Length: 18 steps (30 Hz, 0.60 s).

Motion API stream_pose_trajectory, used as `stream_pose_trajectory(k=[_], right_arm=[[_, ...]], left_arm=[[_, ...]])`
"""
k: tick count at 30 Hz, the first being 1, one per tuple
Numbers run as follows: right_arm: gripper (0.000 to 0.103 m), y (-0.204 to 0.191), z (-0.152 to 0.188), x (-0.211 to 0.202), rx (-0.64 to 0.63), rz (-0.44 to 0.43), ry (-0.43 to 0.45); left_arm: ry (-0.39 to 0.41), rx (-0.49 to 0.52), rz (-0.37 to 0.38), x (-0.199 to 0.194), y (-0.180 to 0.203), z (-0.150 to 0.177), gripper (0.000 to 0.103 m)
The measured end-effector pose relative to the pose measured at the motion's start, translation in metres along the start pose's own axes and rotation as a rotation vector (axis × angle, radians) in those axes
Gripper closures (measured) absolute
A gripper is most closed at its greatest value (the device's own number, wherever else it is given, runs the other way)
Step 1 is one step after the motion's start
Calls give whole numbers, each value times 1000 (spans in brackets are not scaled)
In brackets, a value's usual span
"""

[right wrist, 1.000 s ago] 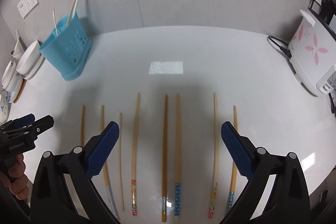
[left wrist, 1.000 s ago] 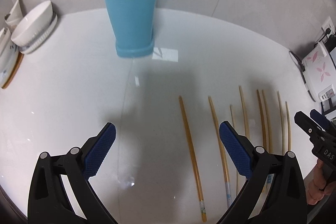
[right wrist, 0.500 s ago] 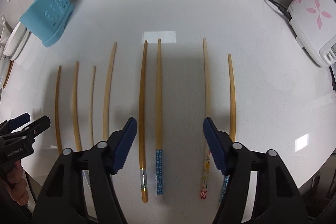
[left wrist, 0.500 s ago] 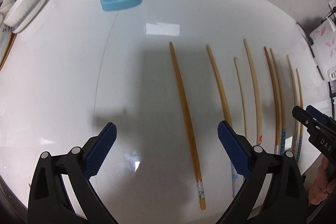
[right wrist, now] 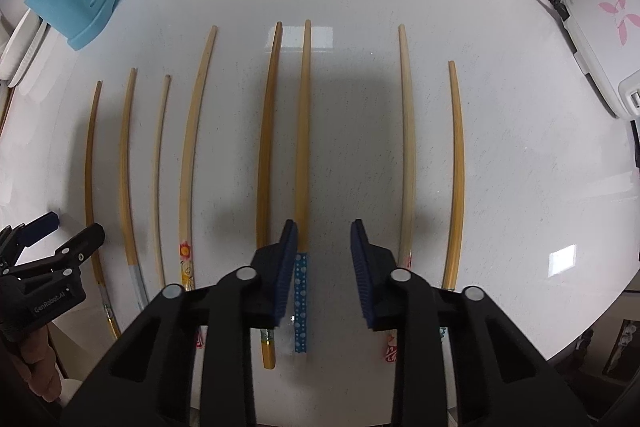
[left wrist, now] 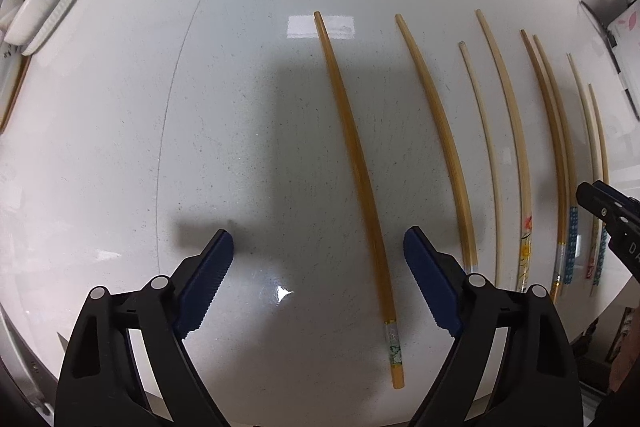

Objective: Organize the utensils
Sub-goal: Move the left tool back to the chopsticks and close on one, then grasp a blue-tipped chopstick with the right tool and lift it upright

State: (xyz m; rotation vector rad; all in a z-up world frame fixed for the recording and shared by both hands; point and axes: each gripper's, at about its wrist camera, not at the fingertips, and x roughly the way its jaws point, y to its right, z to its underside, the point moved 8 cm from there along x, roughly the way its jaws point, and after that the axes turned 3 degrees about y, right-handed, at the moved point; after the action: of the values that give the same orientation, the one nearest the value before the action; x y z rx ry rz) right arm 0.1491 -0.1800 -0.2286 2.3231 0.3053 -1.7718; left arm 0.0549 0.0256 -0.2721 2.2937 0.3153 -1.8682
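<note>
While we look down along both pairs of fingers, the scene reads as follows:

Left gripper: low in the left wrist view; jaws wide apart though they have just been closing a little; we hold nothing; the green-patterned chopstick lies between the pads, nearer the right one, touched by neither

Right gripper: lower centre of the right wrist view; jaws have just been closing and now stand narrow; the blue-dotted chopstick lies between the pads, just beside the left pad; whether that pad touches it we cannot tell; the right pad is clear of it, so we grip nothing

Chopsticks: eight lie side by side on the white table, running from the top toward the bottom of the frame; a brown one lies just left of the blue-dotted one, its lower end under our left finger

Holder: blue utensil holder at upper left of the right wrist view, with sticks standing in it; well apart from the row

Surroundings: white bowls at the left edge of the left wrist view; white appliance with pink flowers at upper right of the right wrist view
</note>
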Motion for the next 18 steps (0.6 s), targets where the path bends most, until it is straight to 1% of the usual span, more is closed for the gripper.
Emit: stream_pose_trajectory(k=[3,5,6,8,9,10,11,12,13,14,16,18], right_arm=[[80,-2,1,2,-4,0,-15],[80,-4,2,2,-6,1,-20],[80,-5,1,3,-9,0,-23],[80,-6,2,4,-13,1,-29],[80,-6,2,5,-16,5,-32],[81,-7,2,6,-17,7,-35],[84,-7,2,7,-17,8,-40],[86,-6,-1,10,-15,8,-46],[88,-7,0,11,-15,7,-54],[90,-6,0,12,-15,6,-54],[96,-8,-3,14,-19,3,-64],[96,-9,-5,15,-19,5,-71]], left_arm=[[-4,2,-2,-3,0,-1,27],[-8,4,-3,-4,1,-1,35],[-10,4,-4,-6,10,-3,37],[-15,6,-5,-7,14,-3,47],[-17,7,-6,-7,16,-3,50],[-19,11,-6,-8,19,-3,58],[-23,13,-7,-8,20,-3,67],[-27,15,-10,-9,20,-3,72],[-38,23,-13,-9,20,-3,87],[-41,28,-23,-10,20,-4,94],[-41,28,-24,-11,21,-6,96],[-43,24,-18,-12,21,-6,96]])
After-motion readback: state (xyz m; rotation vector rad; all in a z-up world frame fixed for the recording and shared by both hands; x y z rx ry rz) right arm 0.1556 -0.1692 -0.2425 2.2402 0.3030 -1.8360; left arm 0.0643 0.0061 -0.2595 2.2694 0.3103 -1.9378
